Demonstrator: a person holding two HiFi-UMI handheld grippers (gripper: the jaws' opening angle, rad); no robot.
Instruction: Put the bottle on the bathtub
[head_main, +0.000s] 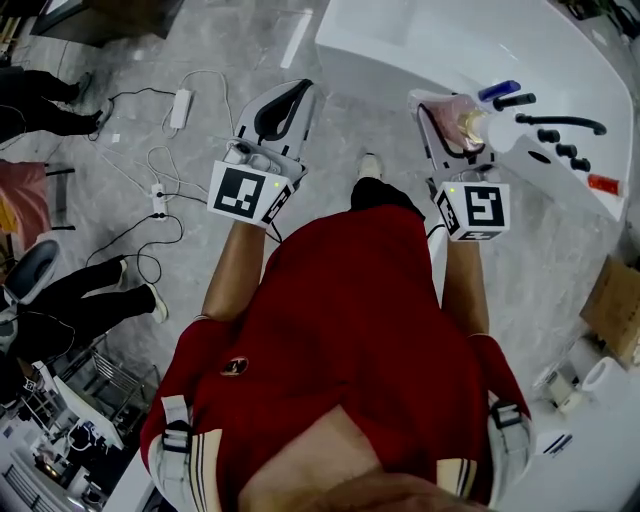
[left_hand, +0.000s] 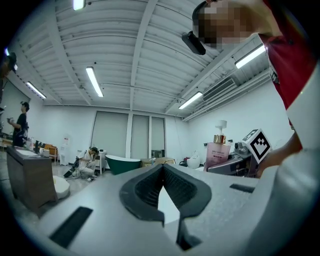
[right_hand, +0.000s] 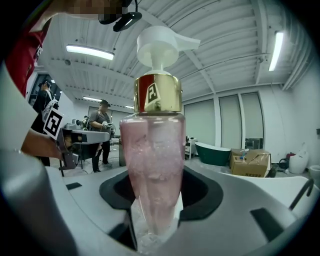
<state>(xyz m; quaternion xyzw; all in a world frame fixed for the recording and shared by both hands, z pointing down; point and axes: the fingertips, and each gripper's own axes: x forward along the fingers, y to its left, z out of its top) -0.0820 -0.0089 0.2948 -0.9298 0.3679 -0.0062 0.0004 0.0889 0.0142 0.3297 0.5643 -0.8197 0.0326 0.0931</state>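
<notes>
A clear pink pump bottle (right_hand: 152, 170) with a gold collar and white pump stands upright between the jaws of my right gripper (right_hand: 155, 200), which is shut on it. From the head view, that right gripper (head_main: 450, 125) holds the bottle (head_main: 462, 122) over the near rim of the white bathtub (head_main: 400, 40), next to the black faucet (head_main: 560, 122). The left gripper (head_main: 280, 105) hangs over the floor left of the tub, its jaws together and nothing between them. The left gripper view looks past its jaws (left_hand: 162, 192) at the bottle (left_hand: 217, 152) off to the right.
A blue object (head_main: 498, 90) and a small red item (head_main: 603, 184) lie on the tub rim. Cables and a power strip (head_main: 160, 195) run across the floor at left, near seated people. A cardboard box (head_main: 612, 305) sits at right. A green bathtub (right_hand: 212, 152) stands far off.
</notes>
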